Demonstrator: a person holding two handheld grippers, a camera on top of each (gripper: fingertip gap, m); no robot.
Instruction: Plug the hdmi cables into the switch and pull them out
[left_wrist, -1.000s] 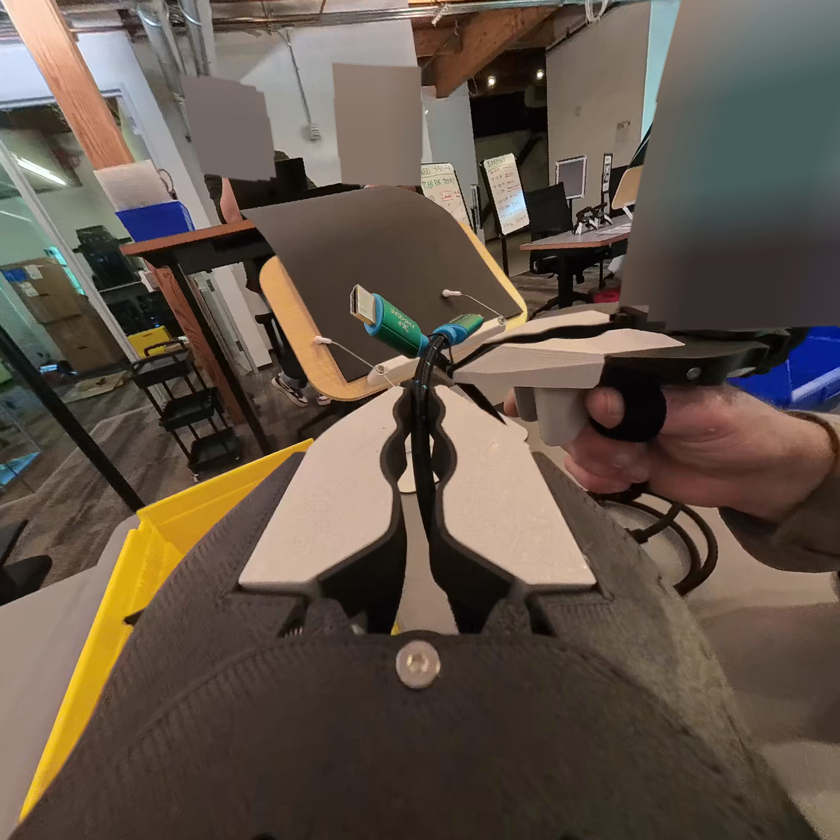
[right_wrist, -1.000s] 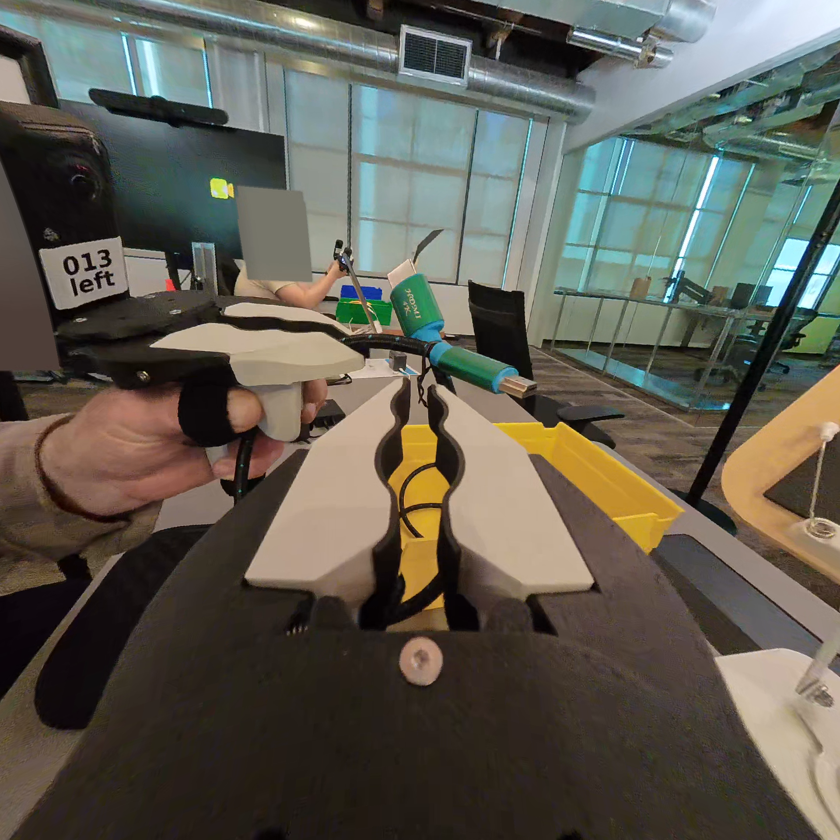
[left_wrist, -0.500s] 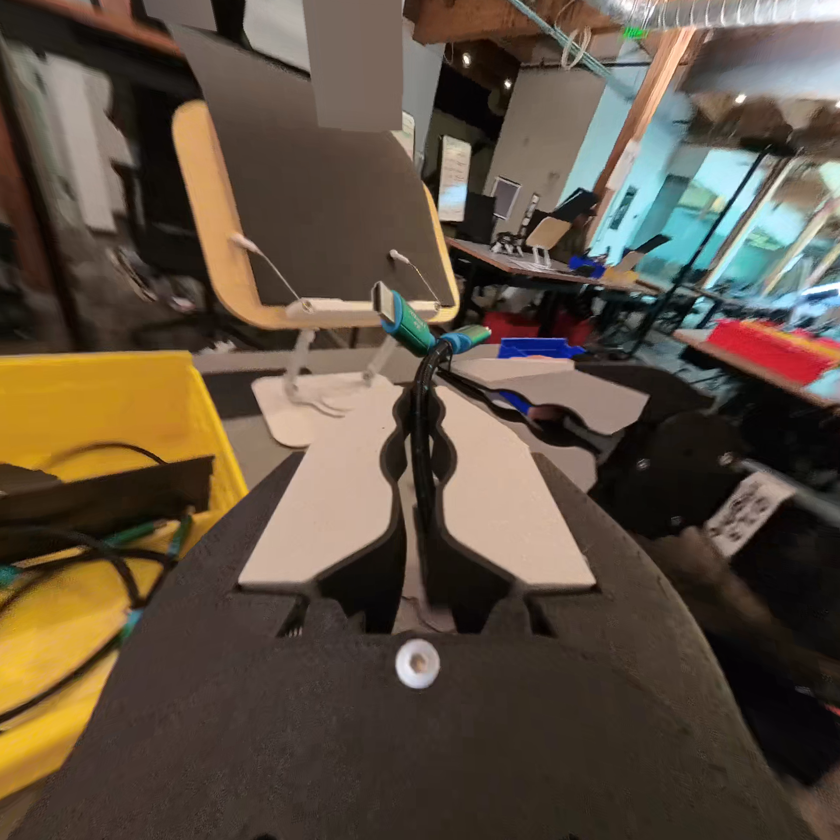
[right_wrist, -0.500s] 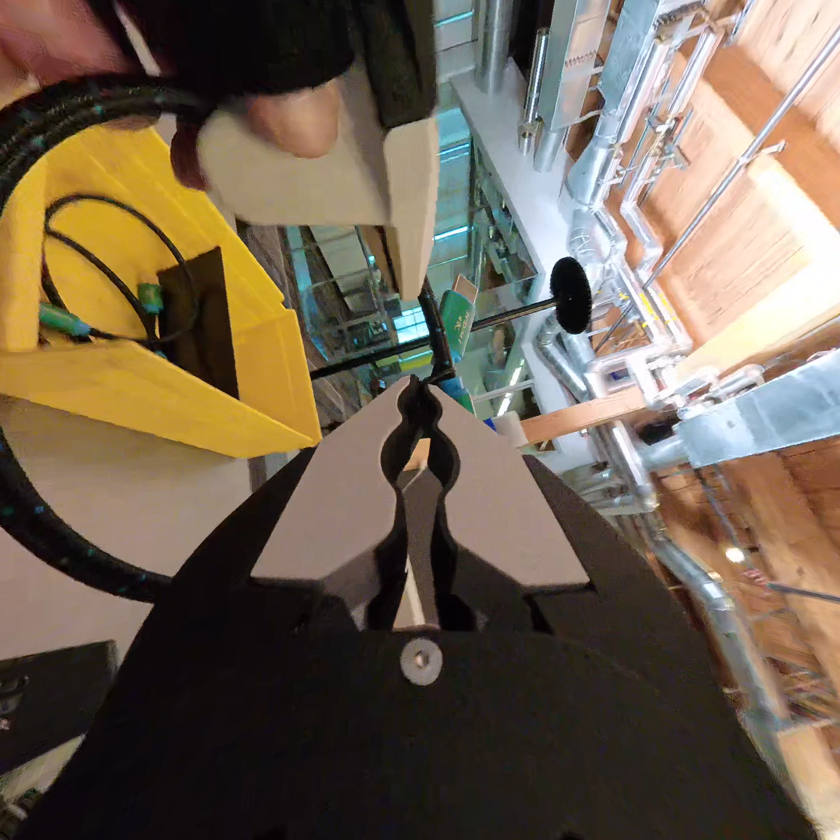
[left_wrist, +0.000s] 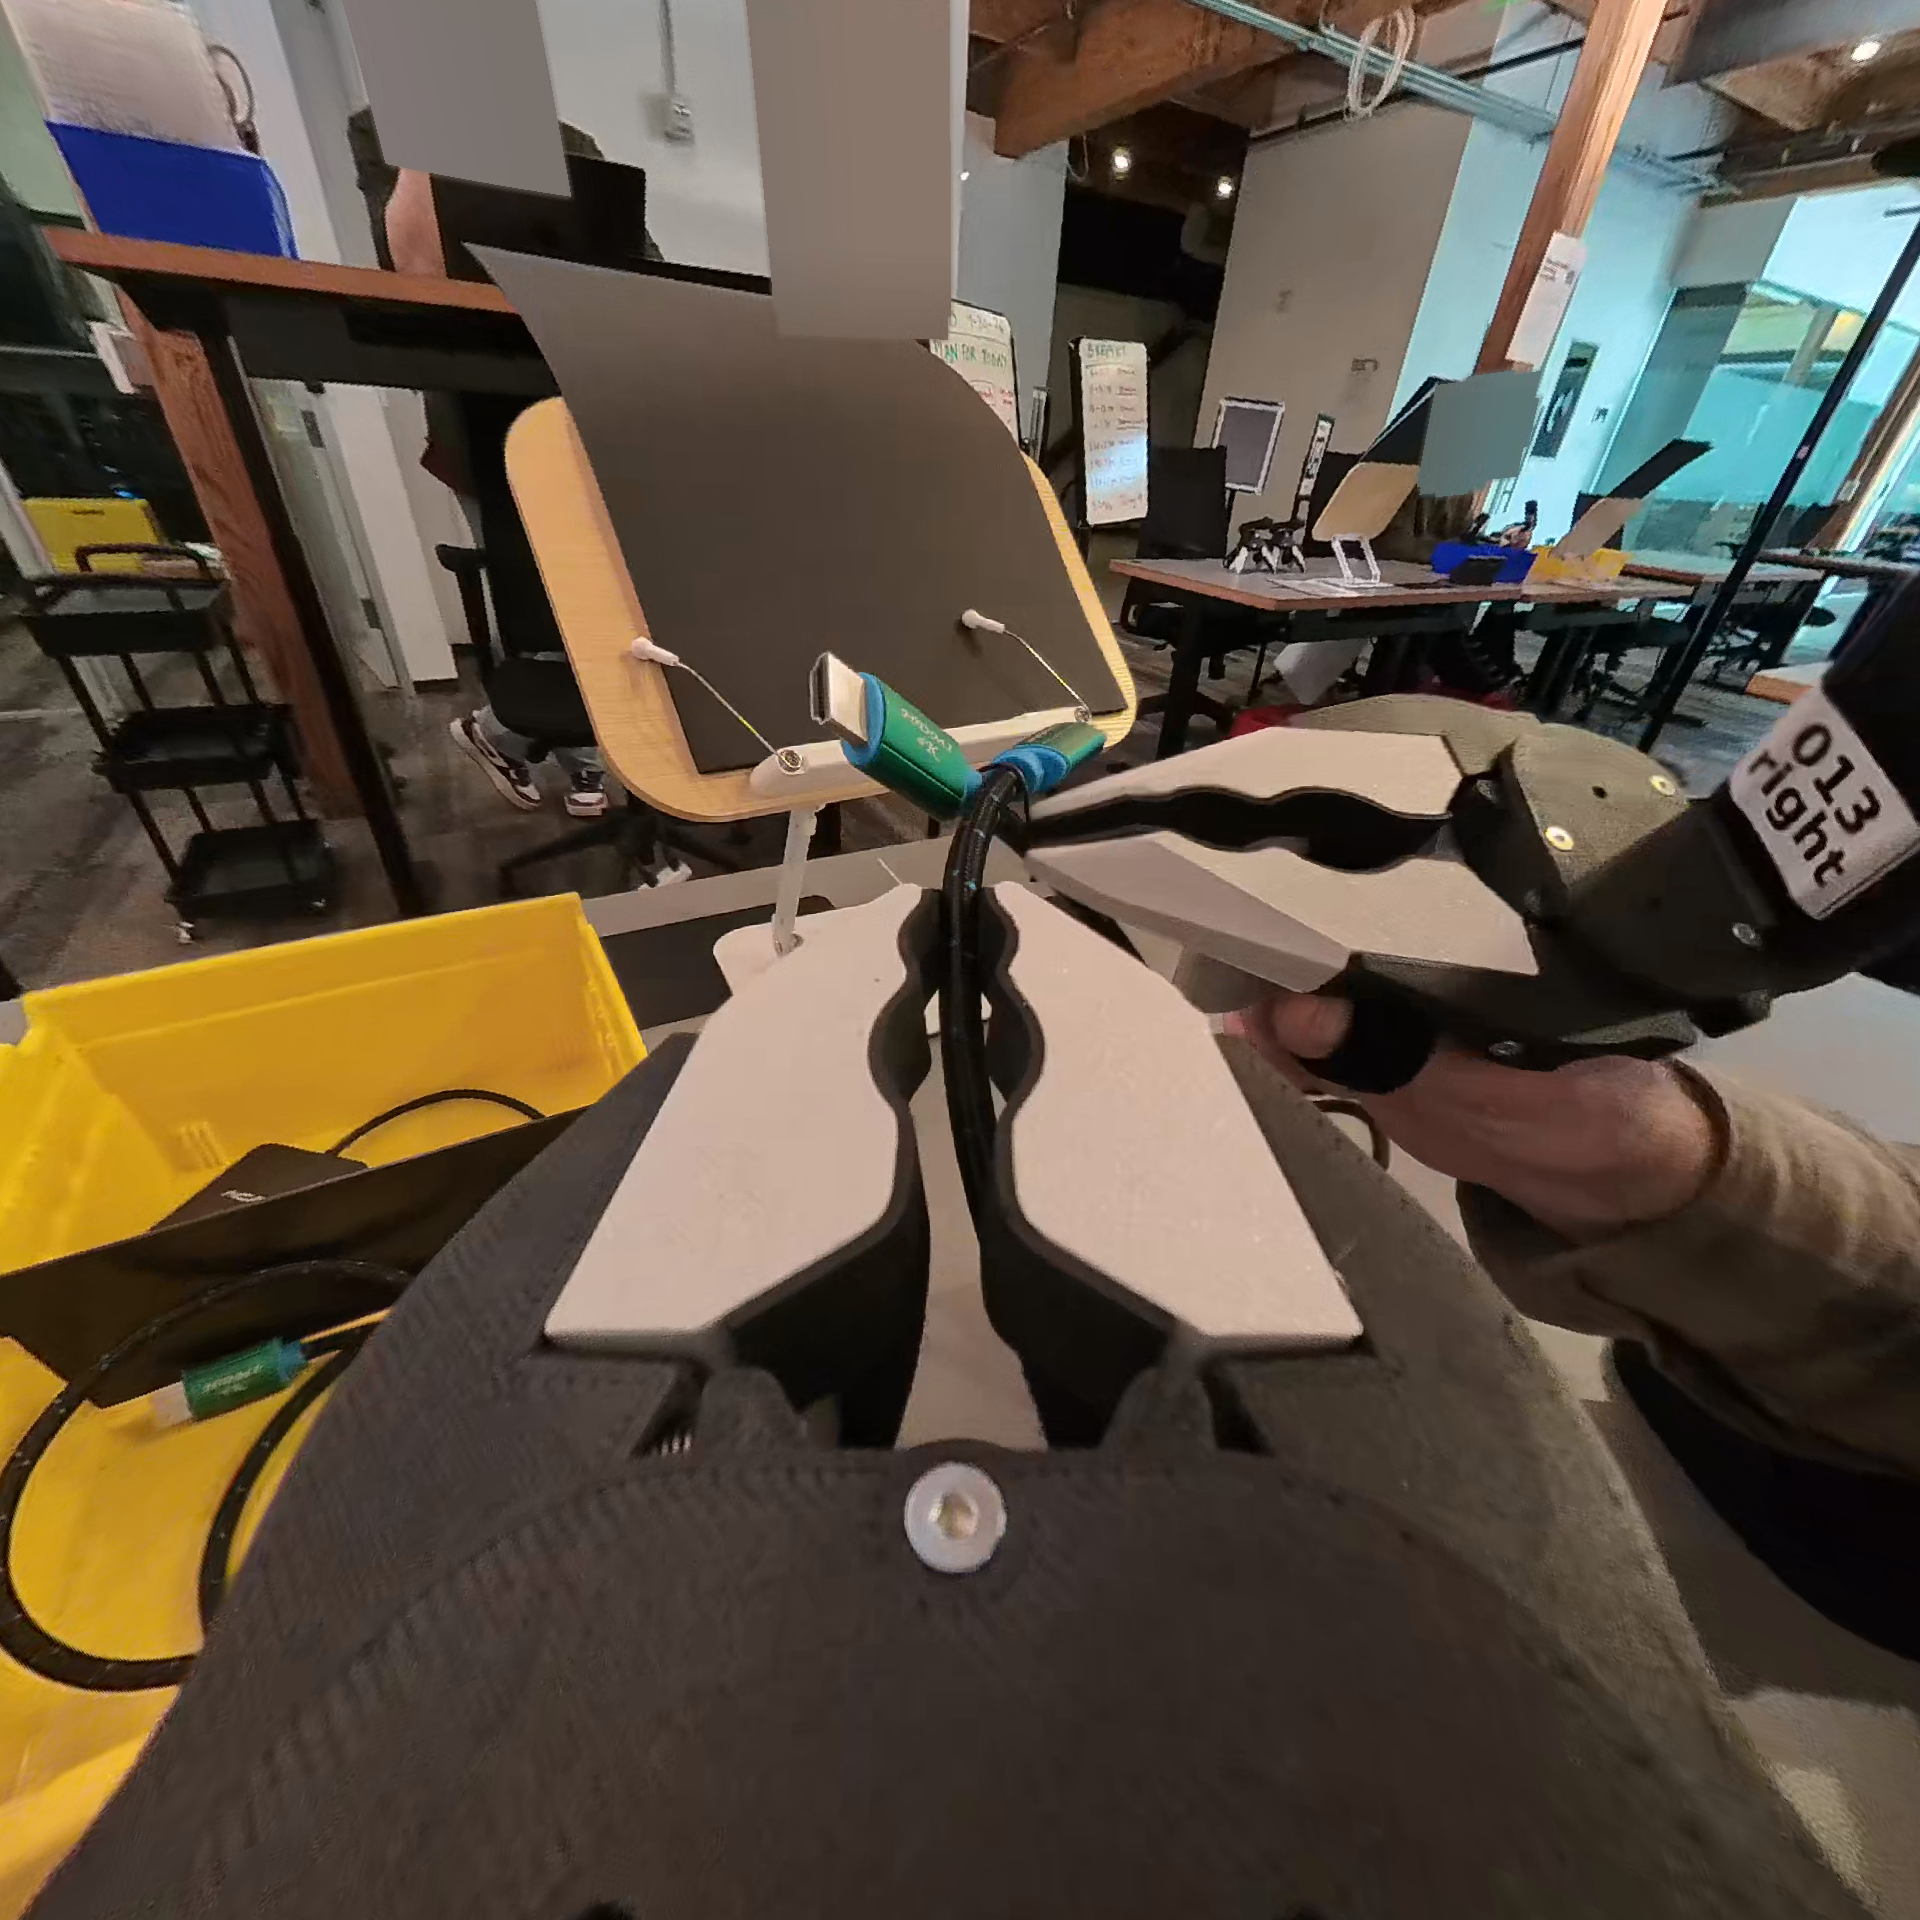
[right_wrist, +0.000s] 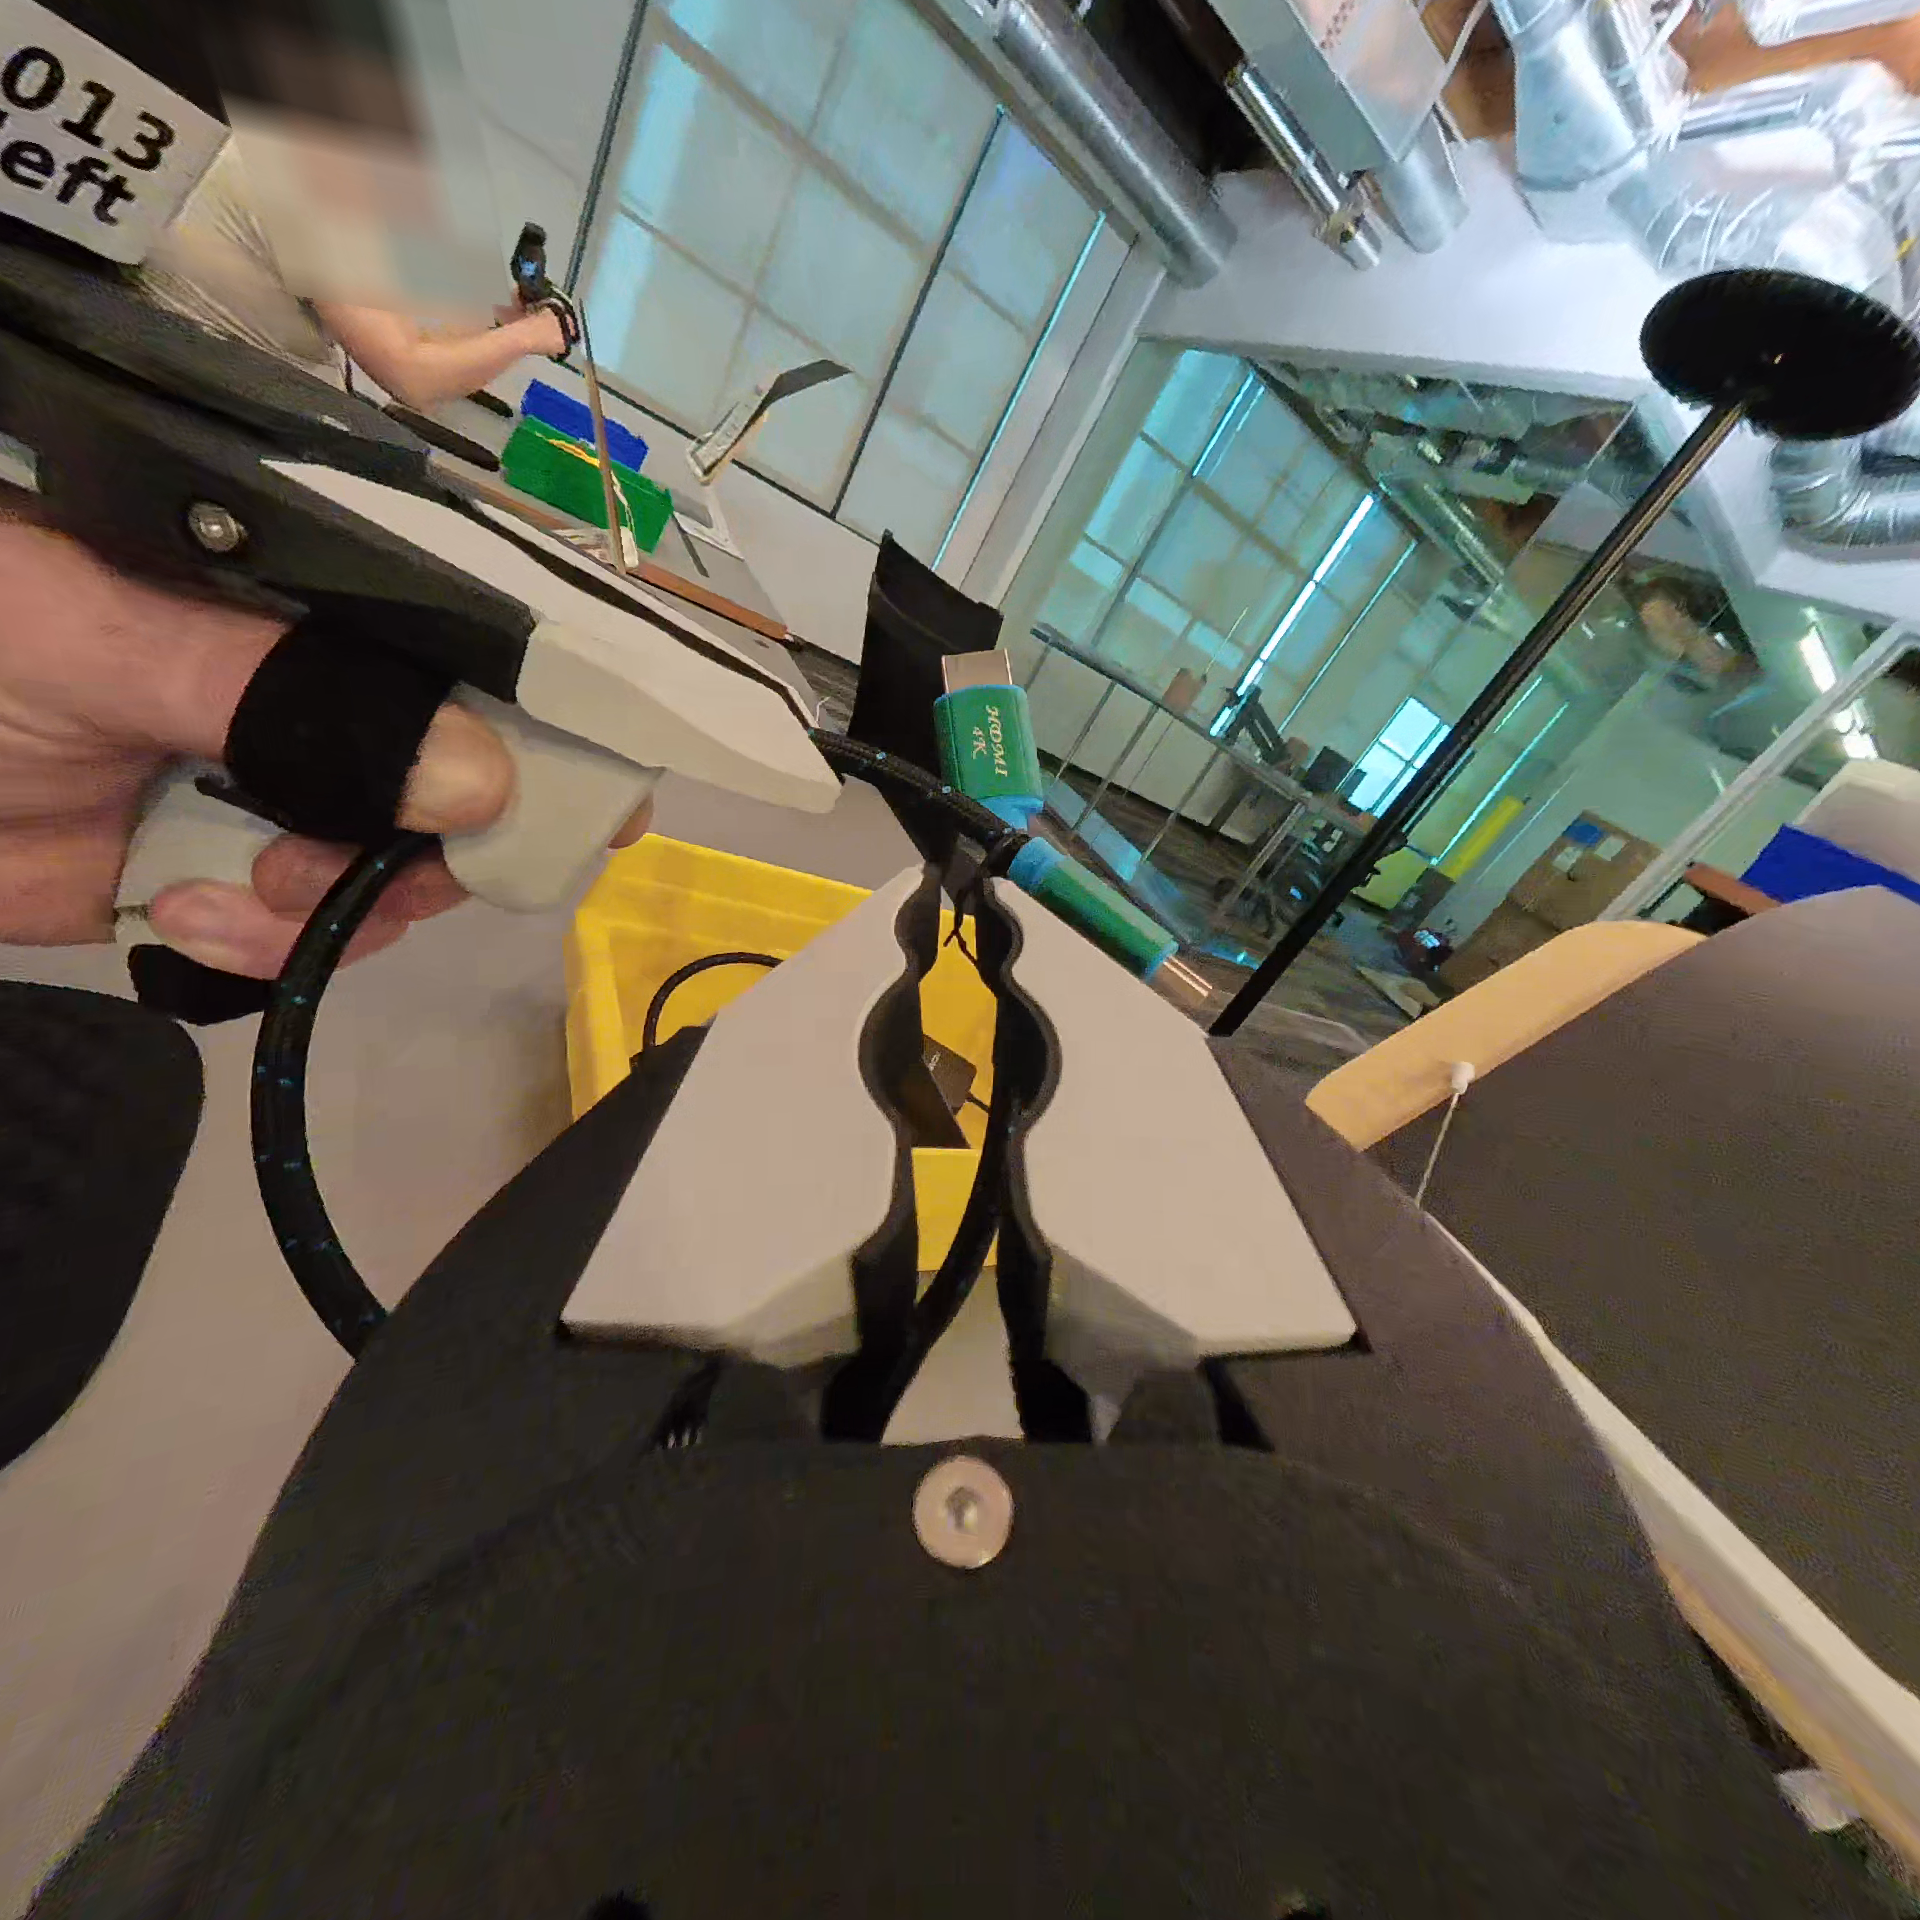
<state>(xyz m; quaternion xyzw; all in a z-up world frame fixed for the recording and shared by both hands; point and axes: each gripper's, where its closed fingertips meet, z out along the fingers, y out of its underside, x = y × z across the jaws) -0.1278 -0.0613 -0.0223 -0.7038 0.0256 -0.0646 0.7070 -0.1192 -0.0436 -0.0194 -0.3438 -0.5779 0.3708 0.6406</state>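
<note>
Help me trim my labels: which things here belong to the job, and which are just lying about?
Job: cable in left gripper, its plugs, right gripper, switch, spare cable.
Lying about: yellow bin, board stand.

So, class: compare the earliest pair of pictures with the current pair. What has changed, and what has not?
The right gripper, which was empty with its fingers a little apart, is now shut on the cable next to the plugs. It has also rolled, so its view is tilted. The left gripper keeps its grip on the same cable, and the bin has not moved.
</note>
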